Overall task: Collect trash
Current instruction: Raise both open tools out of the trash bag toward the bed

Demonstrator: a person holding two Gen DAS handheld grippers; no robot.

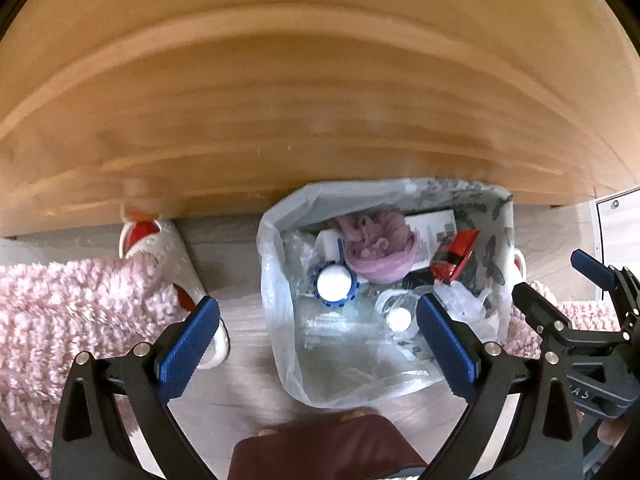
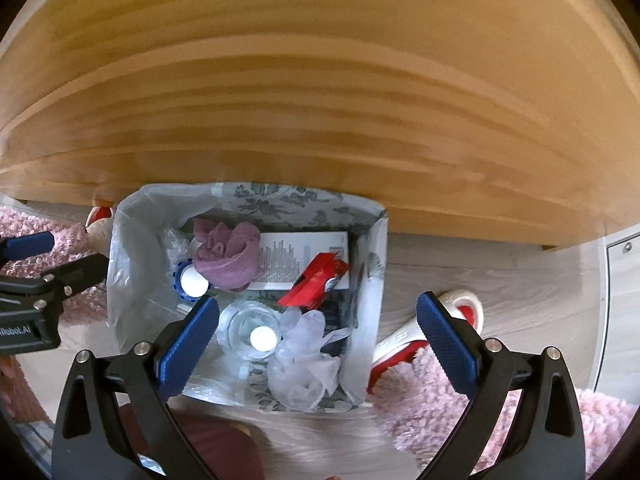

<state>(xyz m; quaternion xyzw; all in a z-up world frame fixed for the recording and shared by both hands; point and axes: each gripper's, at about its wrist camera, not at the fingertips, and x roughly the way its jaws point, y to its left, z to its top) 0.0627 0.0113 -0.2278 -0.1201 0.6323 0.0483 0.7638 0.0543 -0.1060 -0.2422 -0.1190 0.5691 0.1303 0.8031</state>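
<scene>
Both grippers hang empty over a full bin under the wooden tabletop [image 2: 320,80].

The lined trash bin [image 2: 370,248] stands on the floor, with slippers close on either side; inside lie a white box [image 2: 304,256], purple cloth [image 2: 228,258], red wrapper [image 2: 316,280] and bottles. Left gripper [image 1: 318,344] and right gripper [image 2: 318,344] gape wide, holding nothing — a careless descent could snag the loose liner [image 1: 276,264] and tip the bin.

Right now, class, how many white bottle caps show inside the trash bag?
2: a blue-ringed cap at the trash bag's left, and a clear bottle's cap nearer the camera. Others may be buried.
</scene>
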